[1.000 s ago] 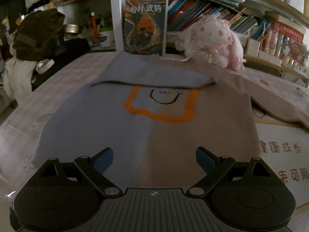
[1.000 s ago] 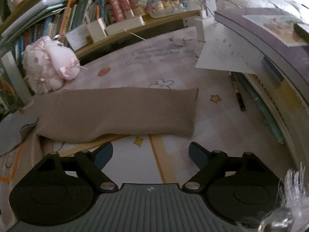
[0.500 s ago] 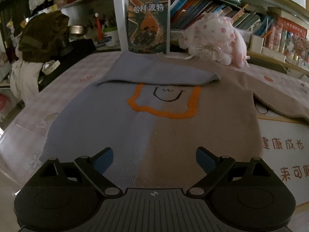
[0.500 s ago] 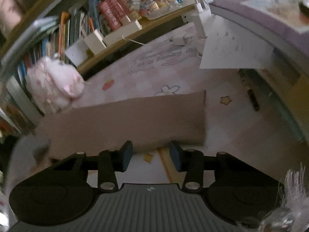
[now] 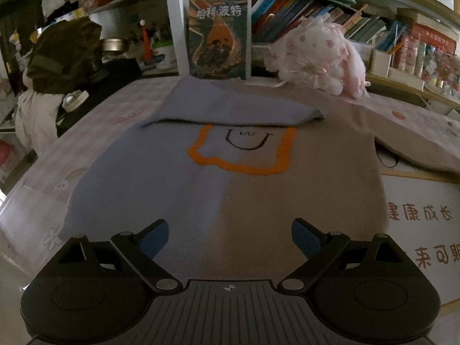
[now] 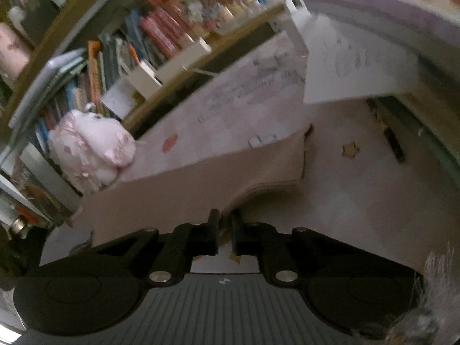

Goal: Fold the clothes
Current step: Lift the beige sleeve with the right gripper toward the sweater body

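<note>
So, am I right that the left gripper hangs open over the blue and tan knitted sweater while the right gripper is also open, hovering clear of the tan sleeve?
Not quite. The left gripper does hang open over the blue and tan knitted sweater, but the right gripper is not open: the right wrist view shows its jaws shut on the edge of the tan sleeve, part of which is raised off the table.

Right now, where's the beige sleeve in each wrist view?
Left wrist: beige sleeve lies flat at right edge, running off-frame from the sweater.
Right wrist: sleeve crosses mid-frame, lifted, right gripper shut on its near edge.
Shared landmark: pink plush toy beside the bookshelf.
</note>
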